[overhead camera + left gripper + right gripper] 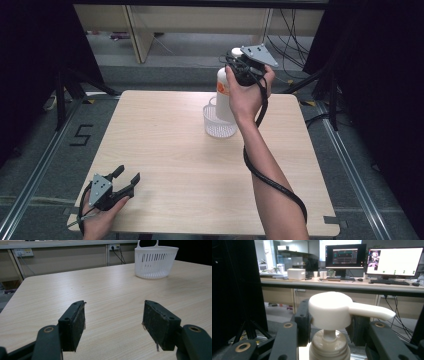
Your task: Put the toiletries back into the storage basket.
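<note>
A white pump bottle [223, 95] with an orange label is held upright over the far middle of the table, its pump head [329, 308] between my right gripper's jaws. My right gripper [239, 67] [328, 322] is shut on the bottle at its top. In the high view the bottle's lower end overlaps a white slotted basket [216, 131] [155, 263]; whether it reaches inside I cannot tell. My left gripper [128, 174] [113, 315] rests open at the table's front left corner, nothing between its pads.
The light wooden table [165, 150] carries just the basket. Black curtains hang at both sides. Beyond the far edge there are wooden cabinets, cables on the floor, and a desk with monitors [372, 261].
</note>
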`<state>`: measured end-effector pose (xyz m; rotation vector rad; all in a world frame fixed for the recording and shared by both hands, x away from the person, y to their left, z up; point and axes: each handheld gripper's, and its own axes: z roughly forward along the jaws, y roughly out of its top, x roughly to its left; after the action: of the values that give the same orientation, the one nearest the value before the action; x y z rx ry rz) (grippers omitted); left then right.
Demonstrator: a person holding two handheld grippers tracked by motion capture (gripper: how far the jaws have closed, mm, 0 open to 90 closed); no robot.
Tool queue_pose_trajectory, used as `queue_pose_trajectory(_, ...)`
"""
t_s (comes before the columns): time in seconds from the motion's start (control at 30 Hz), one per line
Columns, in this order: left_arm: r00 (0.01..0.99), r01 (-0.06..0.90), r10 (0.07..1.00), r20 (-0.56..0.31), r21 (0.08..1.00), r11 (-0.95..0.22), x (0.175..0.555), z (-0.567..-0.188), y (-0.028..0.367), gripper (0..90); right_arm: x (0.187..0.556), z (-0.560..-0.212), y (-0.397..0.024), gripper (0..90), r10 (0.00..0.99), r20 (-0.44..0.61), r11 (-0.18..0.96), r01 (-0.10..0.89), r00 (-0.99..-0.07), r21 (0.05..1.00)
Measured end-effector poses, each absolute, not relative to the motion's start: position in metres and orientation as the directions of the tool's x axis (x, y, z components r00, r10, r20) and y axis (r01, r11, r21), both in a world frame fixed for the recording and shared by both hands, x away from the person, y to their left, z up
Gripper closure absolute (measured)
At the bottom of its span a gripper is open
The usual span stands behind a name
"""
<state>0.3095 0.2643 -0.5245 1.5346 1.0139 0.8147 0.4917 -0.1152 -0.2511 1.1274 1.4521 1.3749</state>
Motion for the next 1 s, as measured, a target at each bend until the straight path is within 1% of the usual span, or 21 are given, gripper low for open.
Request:
queue_pose_trajectory(0.3, 0.401, 0.184, 0.916, -0.016, 0.981, -0.063, 0.31, -0.524, 0.264, 33.8, 0.501, -0.247, -0.113, 60.0, 0.965, -0.001, 0.019, 0.066, -0.262, 0.998)
queue_pose_trajectory(0.37, 0.401, 0.185, 0.916, -0.016, 0.981, -0.063, 0.31, -0.524, 0.264, 33.8, 0.502, -0.247, -0.112, 60.0, 0.965, 0.014, 0.006, 0.077, -0.261, 0.997)
queue_pose_trajectory(1.0, 0.401, 0.185, 0.916, -0.018, 0.981, -0.062, 0.31, -0.524, 0.264, 33.8, 0.52, -0.255, -0.108, 60.0, 0.961, 0.002, 0.024, 0.091, -0.277, 0.996)
